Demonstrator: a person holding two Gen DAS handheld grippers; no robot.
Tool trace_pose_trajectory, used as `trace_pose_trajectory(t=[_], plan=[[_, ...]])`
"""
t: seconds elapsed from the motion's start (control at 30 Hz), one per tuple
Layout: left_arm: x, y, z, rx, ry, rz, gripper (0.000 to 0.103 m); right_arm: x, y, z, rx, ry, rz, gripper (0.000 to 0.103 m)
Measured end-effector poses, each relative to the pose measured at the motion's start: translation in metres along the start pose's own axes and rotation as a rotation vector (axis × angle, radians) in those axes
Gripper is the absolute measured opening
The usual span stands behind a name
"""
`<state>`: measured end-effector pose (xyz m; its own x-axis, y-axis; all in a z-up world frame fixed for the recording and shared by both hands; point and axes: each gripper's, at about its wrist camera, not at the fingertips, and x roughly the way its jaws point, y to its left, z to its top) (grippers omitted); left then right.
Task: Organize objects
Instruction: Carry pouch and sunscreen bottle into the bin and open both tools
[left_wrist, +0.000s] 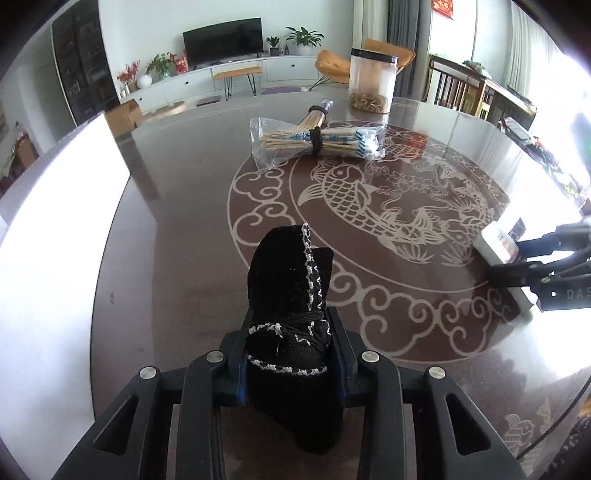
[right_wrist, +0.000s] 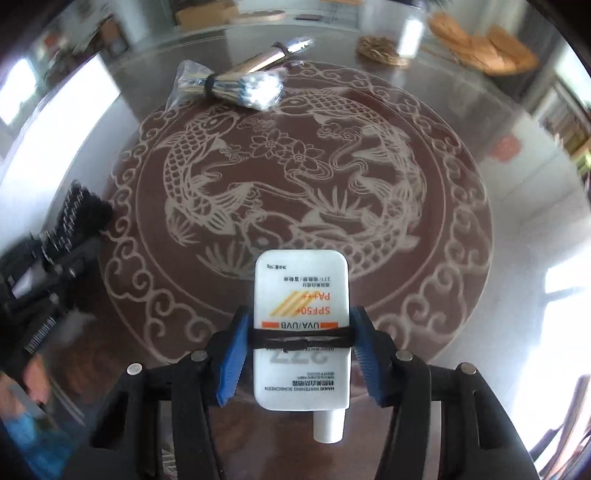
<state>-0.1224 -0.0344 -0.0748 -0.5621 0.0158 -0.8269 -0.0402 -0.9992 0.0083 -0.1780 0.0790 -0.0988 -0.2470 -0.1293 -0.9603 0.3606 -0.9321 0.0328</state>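
Note:
My left gripper (left_wrist: 291, 325) is shut on a black knitted pouch (left_wrist: 291, 291) with white stitching, held near the table's front edge. It also shows at the left of the right wrist view (right_wrist: 79, 218). My right gripper (right_wrist: 301, 332) is shut on a white sunscreen bottle (right_wrist: 301, 325) wrapped with a black elastic band, cap toward the camera. That bottle (left_wrist: 498, 240) and the right gripper (left_wrist: 517, 254) appear at the right edge of the left wrist view.
The round glass table (left_wrist: 184, 229) has a carp pattern. A banded bundle of chopsticks in plastic (left_wrist: 314, 142) lies at the far side, also in the right wrist view (right_wrist: 236, 86). A clear jar (left_wrist: 373, 83) stands behind it. Chairs stand beyond.

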Motion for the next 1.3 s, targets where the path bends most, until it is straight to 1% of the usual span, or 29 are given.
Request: trace_pose_trajectory(t=[0.07,0.17,0.33,0.37,0.47,0.53,0.57,0.6,0.7,0.77,0.87,0.93,1.03,1.07,1.17,1.23,1.3], plan=[[-0.011,0.002,-0.005,-0.011,-0.017,-0.018,0.034,-0.008,0.001,-0.009,0.040,-0.020,0.019,0.054],[-0.036,0.001,-0.013,-0.008,-0.047,-0.065,0.034,-0.027,0.008,-0.031,0.124,-0.077,0.097,0.054],[-0.075,0.002,-0.022,0.006,-0.093,-0.109,0.034,-0.053,0.031,-0.053,0.168,-0.132,0.176,0.054],[-0.083,0.004,-0.022,0.006,-0.104,-0.117,0.034,-0.057,0.036,-0.063,0.170,-0.139,0.184,0.054],[-0.111,0.012,-0.020,-0.008,-0.141,-0.145,0.034,-0.066,0.060,-0.061,0.154,-0.170,0.200,0.054],[-0.133,0.022,-0.018,-0.026,-0.172,-0.166,0.034,-0.084,0.074,-0.058,0.138,-0.201,0.217,0.054],[-0.141,0.026,-0.017,-0.033,-0.184,-0.175,0.034,-0.082,0.078,-0.048,0.132,-0.209,0.224,0.054],[-0.151,0.032,-0.017,-0.037,-0.202,-0.179,0.034,-0.091,0.086,-0.046,0.120,-0.224,0.232,0.054],[-0.175,0.052,-0.018,-0.043,-0.239,-0.169,0.034,-0.107,0.107,-0.035,0.088,-0.254,0.258,0.054],[-0.185,0.069,-0.021,-0.059,-0.244,-0.159,0.034,-0.116,0.124,-0.029,0.067,-0.271,0.285,0.054],[-0.194,0.106,-0.027,-0.099,-0.236,-0.122,0.034,-0.129,0.150,-0.021,0.043,-0.295,0.331,0.054],[-0.199,0.134,-0.033,-0.136,-0.234,-0.076,0.034,-0.138,0.168,-0.014,0.026,-0.313,0.374,0.054],[-0.205,0.181,-0.045,-0.197,-0.226,0.030,0.034,-0.154,0.203,-0.004,-0.007,-0.337,0.459,0.054],[-0.206,0.190,-0.049,-0.210,-0.219,0.048,0.034,-0.155,0.215,0.000,-0.021,-0.337,0.488,0.054],[-0.201,0.227,-0.062,-0.250,-0.177,0.138,0.034,-0.160,0.258,0.007,-0.082,-0.325,0.569,0.054],[-0.197,0.238,-0.070,-0.252,-0.158,0.184,0.034,-0.158,0.295,0.009,-0.147,-0.306,0.585,0.054],[-0.194,0.250,-0.077,-0.249,-0.137,0.226,0.034,-0.149,0.321,0.007,-0.197,-0.286,0.578,0.054]])
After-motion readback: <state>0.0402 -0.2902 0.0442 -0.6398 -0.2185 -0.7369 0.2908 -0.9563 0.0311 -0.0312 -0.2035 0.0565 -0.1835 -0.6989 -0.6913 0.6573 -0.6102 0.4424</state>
